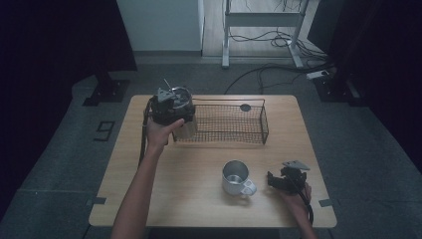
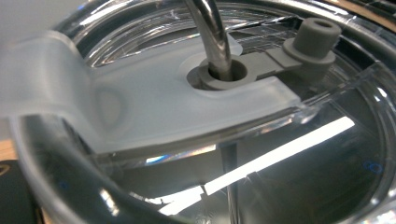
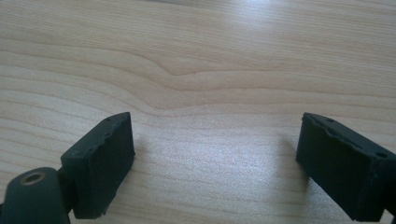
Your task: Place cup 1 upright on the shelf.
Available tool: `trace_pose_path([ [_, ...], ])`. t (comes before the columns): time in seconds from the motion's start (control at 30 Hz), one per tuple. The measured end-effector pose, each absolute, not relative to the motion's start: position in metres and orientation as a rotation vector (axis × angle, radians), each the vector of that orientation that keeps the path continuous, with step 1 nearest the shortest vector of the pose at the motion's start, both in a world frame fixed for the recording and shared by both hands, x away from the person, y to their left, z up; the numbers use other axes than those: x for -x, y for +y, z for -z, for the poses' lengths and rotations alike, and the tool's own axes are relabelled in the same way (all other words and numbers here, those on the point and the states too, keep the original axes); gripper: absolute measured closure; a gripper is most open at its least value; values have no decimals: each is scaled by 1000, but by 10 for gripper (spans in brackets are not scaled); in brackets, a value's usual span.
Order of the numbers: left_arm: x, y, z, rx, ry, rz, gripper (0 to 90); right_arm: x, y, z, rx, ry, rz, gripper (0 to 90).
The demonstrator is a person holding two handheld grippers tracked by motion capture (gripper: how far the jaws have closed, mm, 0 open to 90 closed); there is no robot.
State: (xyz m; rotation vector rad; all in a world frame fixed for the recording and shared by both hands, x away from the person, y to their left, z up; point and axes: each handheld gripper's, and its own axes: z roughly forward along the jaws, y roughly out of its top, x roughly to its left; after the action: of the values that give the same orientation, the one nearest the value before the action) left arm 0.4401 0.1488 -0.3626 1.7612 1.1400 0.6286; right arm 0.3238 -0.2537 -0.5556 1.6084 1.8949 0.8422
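a: what about the left gripper (image 1: 171, 107)?
b: it's on a lidded tumbler (image 1: 183, 112) at the basket's (image 1: 259, 124) left end, and seems to hold it. its jaws are hidden, so i can't tell how they stand. up close there's a blurred clear lid (image 2: 196, 107), a metal straw (image 2: 210, 32) and a grey plug (image 2: 315, 39).
a: and the right gripper (image 3: 215, 158)?
b: jaws spread wide over bare table (image 3: 201, 60), beside a steel mug (image 1: 236, 177).
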Motion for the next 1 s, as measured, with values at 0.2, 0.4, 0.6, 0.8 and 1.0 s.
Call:
trace_pose_path([
  [0.2, -446, 142, 363, -1763, 1137, -621, 41, -324, -254, 556, -1608, 1895, -842, 109],
  [0.4, -451, 135, 361, -1774, 1129, -630, 41, -324, -254, 556, -1609, 1893, -842, 111],
  [0.6, -455, 129, 358, -1777, 1117, -632, 41, -324, -254, 556, -1609, 1893, -842, 112],
  [0.8, -459, 123, 359, -1785, 1119, -629, 41, -324, -254, 556, -1609, 1893, -842, 112],
  [1.0, -465, 118, 360, -1784, 1119, -613, 41, -324, -254, 556, -1609, 1893, -842, 112],
])
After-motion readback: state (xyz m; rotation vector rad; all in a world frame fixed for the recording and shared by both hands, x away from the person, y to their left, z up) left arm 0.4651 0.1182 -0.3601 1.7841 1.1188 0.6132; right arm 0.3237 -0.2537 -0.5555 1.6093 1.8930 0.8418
